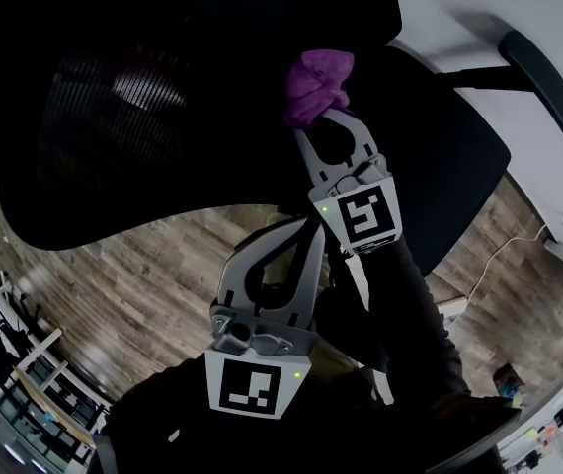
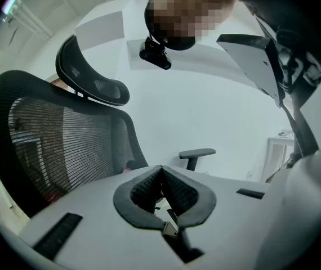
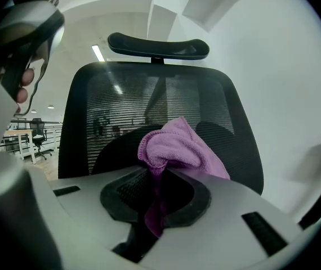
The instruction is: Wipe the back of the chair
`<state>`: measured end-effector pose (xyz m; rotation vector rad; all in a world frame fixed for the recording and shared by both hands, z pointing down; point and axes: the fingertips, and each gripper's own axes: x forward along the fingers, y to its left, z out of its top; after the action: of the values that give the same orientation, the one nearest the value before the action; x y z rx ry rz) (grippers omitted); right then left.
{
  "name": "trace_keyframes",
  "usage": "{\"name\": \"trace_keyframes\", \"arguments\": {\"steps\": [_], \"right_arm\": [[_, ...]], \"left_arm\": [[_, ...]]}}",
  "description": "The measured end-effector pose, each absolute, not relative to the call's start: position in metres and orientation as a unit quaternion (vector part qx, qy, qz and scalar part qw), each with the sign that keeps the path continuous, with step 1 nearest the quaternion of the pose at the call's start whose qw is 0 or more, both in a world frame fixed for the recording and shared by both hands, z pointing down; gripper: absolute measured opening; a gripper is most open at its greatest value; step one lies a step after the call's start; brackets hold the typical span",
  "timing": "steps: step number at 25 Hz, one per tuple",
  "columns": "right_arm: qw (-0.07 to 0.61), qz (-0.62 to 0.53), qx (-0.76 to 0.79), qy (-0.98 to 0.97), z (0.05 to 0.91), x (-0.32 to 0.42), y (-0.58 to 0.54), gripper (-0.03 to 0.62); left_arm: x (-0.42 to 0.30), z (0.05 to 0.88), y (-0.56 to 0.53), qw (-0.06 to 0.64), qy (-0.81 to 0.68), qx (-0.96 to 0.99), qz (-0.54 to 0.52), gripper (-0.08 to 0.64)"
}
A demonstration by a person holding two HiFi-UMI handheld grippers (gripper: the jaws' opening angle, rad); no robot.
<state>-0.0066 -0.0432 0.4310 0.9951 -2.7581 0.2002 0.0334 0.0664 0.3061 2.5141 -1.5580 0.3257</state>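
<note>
The black mesh chair back (image 1: pixel 133 117) fills the upper left of the head view, with the seat (image 1: pixel 449 166) to its right. My right gripper (image 1: pixel 329 118) is shut on a purple cloth (image 1: pixel 317 85), held up against the near side of the back. In the right gripper view the cloth (image 3: pixel 178 148) bunches out of the jaws of that gripper (image 3: pixel 159 172), in front of the mesh (image 3: pixel 149 103) and below the headrest (image 3: pixel 157 45). My left gripper (image 1: pixel 311 227) hangs lower, shut and holding nothing. Its view has the left gripper (image 2: pixel 161 169) beside the chair back (image 2: pixel 53 139).
An armrest (image 1: pixel 543 82) sticks out at the upper right. Wood floor (image 1: pixel 133 284) lies below the chair, with a cable (image 1: pixel 504 250) on it at the right. Desks and chairs (image 1: pixel 10 363) stand at the far lower left. A white wall (image 2: pixel 217 106) is behind the chair.
</note>
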Motion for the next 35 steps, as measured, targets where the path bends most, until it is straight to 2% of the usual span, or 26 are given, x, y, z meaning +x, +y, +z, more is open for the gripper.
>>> {"name": "trace_keyframes", "arguments": {"steps": [8, 13, 23, 35], "right_arm": [[0.098, 0.069, 0.317, -0.941, 0.434, -0.016, -0.025, 0.044], [0.118, 0.025, 0.281, -0.952, 0.433, -0.023, -0.013, 0.044], [0.136, 0.022, 0.227, -0.964, 0.437, -0.039, 0.027, 0.044], [0.126, -0.003, 0.170, -0.977, 0.433, -0.057, 0.066, 0.044]], "left_arm": [[0.034, 0.308, 0.074, 0.082, -0.533, 0.836, 0.103, 0.009], [0.032, 0.308, 0.079, 0.081, -0.543, 0.830, 0.101, 0.009], [0.033, 0.311, 0.103, 0.087, -0.565, 0.817, 0.084, 0.009], [0.012, 0.320, 0.138, 0.089, -0.587, 0.800, 0.081, 0.009]]}}
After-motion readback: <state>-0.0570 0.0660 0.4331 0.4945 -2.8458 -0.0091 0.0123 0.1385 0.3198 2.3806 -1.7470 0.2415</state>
